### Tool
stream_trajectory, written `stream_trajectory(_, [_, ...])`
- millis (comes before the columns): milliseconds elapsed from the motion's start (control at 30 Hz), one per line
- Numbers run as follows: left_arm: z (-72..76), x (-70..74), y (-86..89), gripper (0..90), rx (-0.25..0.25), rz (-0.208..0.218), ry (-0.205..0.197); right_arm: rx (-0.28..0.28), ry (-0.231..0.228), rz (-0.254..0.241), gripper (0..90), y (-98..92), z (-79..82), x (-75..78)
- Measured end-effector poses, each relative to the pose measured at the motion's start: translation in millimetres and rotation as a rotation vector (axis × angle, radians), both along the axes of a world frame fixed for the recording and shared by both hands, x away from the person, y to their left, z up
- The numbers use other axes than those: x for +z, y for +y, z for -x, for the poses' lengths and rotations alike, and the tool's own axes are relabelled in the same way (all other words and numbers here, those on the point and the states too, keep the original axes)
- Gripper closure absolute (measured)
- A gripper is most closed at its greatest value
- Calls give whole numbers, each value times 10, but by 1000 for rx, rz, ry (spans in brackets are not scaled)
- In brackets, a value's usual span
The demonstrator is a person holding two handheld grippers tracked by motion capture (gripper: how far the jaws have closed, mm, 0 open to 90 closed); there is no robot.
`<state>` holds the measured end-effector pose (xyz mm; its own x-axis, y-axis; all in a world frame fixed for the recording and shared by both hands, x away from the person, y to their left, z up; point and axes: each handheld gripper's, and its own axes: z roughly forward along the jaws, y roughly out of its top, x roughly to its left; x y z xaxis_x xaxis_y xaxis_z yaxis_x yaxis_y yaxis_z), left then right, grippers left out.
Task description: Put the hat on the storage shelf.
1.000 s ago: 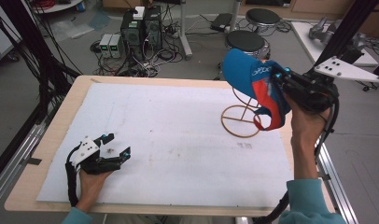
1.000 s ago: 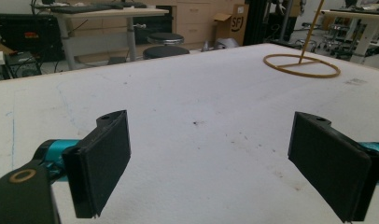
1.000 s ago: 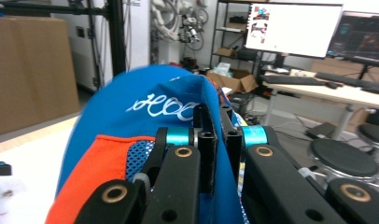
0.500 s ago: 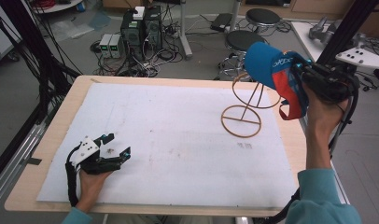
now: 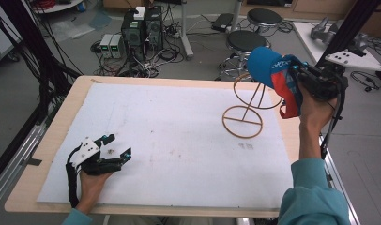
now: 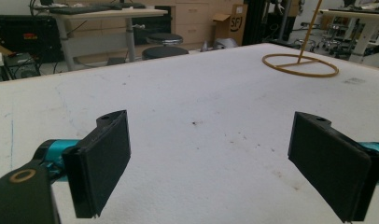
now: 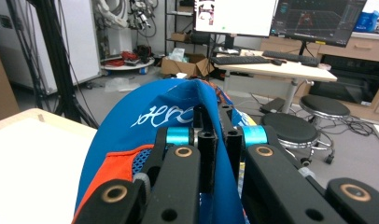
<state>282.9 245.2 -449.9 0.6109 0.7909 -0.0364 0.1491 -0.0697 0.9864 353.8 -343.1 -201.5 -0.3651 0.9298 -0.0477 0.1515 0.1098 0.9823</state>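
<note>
1. at the far right of the bench [image 5: 48,140], above its edge, we hold the blue and orange cap [image 5: 273,75] in the air with the right gripper [image 5: 296,82]; in the right gripper view its jaws are clamped tight on a fold of the cap's cloth [image 7: 145,121].
2. the cap is clear of the wire stand [image 5: 247,105], which sits on the white mat [image 5: 179,136] just left of it, with its upper ring bare.
3. at the near left, our left gripper [image 5: 114,147] rests on the mat with its jaws wide apart and nothing between them.
4. we judge the job to be about halfway: the cap is gripped and lifted, but it has no resting place yet.
5. what is left, as we read it, is either to set the cap on the stand's ring or to lay it down on the mat, then release the right gripper.
</note>
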Motion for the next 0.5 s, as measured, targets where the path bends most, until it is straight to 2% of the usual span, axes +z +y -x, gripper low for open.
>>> stream_trajectory(100, [1, 0, 1, 132, 0, -1, -1, -18, 1, 14, 886, -13, -54, -44])
stream_trajectory(233, [2, 0, -2, 132, 0, -1, -2, -20, 10, -7, 886, -35, -110, -90])
stream_trajectory(500, [4, 0, -5, 132, 1, -4, -5, 22, 13, -27, 885, 78, -320, -160])
